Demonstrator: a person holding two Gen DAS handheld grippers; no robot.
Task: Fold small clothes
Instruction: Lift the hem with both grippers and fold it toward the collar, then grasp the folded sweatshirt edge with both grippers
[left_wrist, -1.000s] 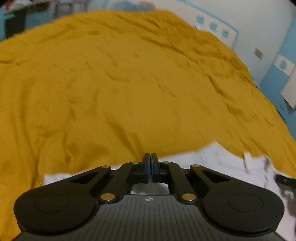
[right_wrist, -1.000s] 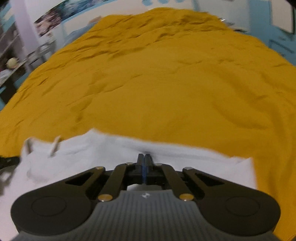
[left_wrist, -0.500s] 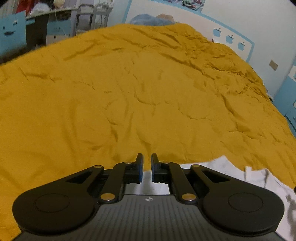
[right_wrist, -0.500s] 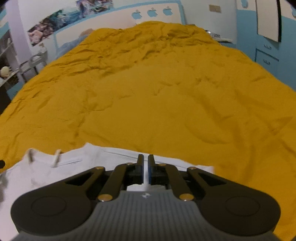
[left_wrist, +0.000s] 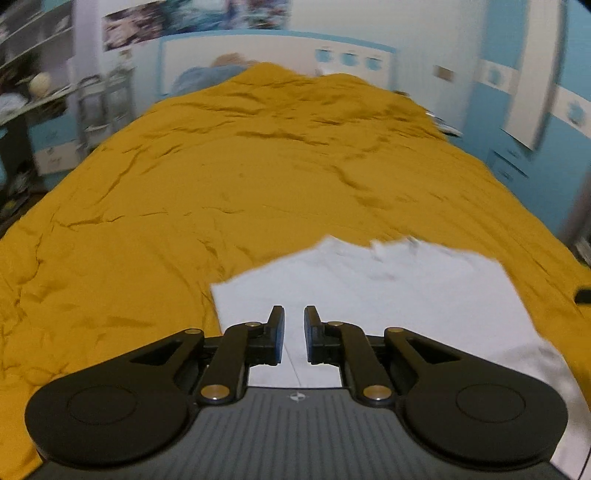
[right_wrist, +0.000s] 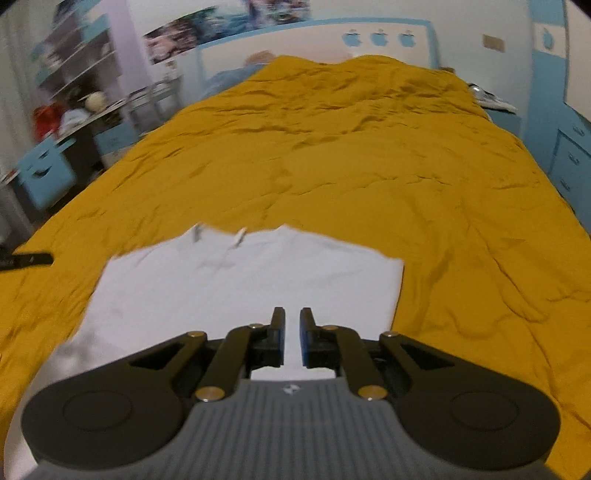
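Note:
A small white garment lies flat on the mustard-yellow bedspread, with two short white strings at its far edge. My left gripper hangs above its left part, slightly open and empty. In the right wrist view the same garment lies on the bedspread. My right gripper is above its right part, slightly open and empty. A tip of the other gripper shows at the left edge.
The bed fills most of both views. A blue and white headboard and a pillow stand at the far end. Shelves and a blue desk are on the left. Blue drawers are on the right.
Both grippers were shut on the garment's edge a second ago. They have opened, let it go and pulled back and up, so more of the garment shows lying flat.

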